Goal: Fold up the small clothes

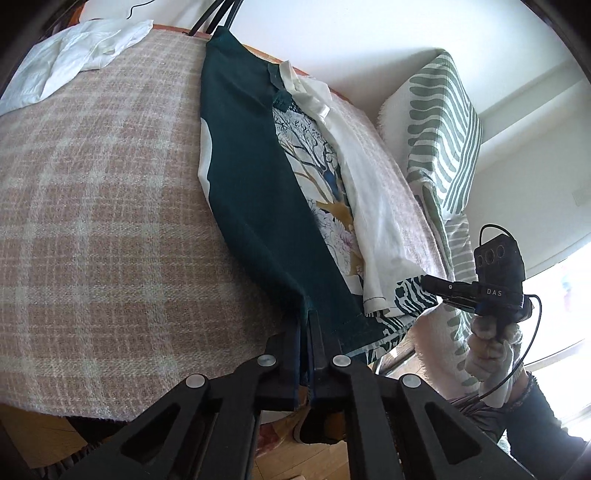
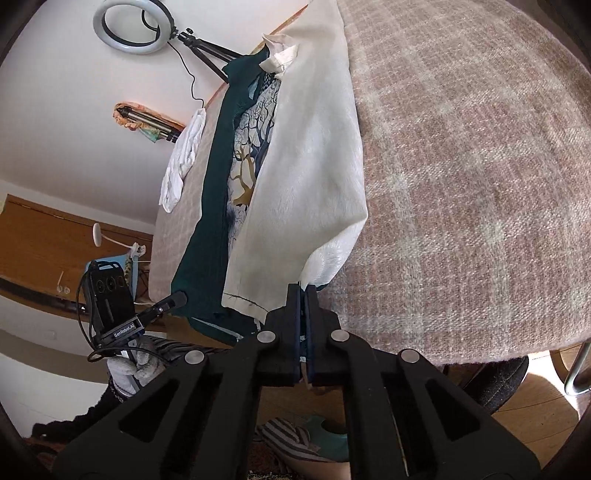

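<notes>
A small garment lies lengthwise on the pink plaid table cover (image 1: 92, 192). It has a dark green side (image 1: 255, 177), a printed tree pattern in the middle (image 1: 325, 184) and a cream-white side (image 2: 310, 166). My left gripper (image 1: 308, 325) is shut on the near hem of the green side. My right gripper (image 2: 304, 295) is shut on the near corner of the cream side. Each gripper shows in the other's view: the right one (image 1: 428, 282), the left one (image 2: 179, 297).
A crumpled white cloth (image 1: 74, 55) lies at the far left of the table. A green striped cushion (image 1: 443, 140) stands beyond the right edge. A ring light on a tripod (image 2: 129, 26) stands behind the table. Wooden floor lies below the near edge.
</notes>
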Demonstrator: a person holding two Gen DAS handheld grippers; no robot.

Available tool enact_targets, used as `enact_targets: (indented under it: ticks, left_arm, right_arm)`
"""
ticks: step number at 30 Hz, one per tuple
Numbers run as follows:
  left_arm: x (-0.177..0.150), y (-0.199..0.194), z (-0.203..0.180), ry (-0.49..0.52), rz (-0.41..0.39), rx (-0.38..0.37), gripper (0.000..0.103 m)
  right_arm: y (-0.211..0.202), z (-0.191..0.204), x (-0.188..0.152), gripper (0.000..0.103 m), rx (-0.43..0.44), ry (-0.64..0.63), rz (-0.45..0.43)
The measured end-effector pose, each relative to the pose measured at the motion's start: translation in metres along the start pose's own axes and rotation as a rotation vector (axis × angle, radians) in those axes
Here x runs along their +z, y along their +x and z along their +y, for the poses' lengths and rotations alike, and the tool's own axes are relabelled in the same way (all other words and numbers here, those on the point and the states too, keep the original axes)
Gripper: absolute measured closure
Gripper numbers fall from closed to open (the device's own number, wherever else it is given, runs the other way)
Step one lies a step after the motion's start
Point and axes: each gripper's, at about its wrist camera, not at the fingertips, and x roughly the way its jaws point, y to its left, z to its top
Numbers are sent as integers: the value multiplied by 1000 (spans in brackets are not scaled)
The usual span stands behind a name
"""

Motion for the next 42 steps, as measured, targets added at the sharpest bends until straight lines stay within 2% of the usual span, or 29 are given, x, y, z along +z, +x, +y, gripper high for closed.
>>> enact_targets:
  ticks: [3,10,19,28,38,40,41,42]
  left_arm:
    - [15,-4,-5,8,-19,-8,103]
    - [60,-9,-10,28,-71,-7,103]
    - [126,3,3,44,-99,60,103]
    - [178,36,28,40,-88,128,103]
    - [205,68,50,37,-69,180,103]
    - [207,69,52,34,-73,194,97]
    - [207,67,51,37,-83,211,81]
    - [207,64,50,45,-99,223,74]
  right_arm:
    - [-6,7,10,100,29,11,-42]
    - [-13,20,42,100,1,5,-123]
    - [-11,25,108,100,-12,25,-211]
    - [27,5,167,100,-41,89,-226]
    - [57,-17,193,100,-91,136,-212]
    - [58,-16,195,100,-109,121,-209]
    - [57,-14,197,98,-118,108,-208]
    - [55,-11,199,86,-128,94,-201]
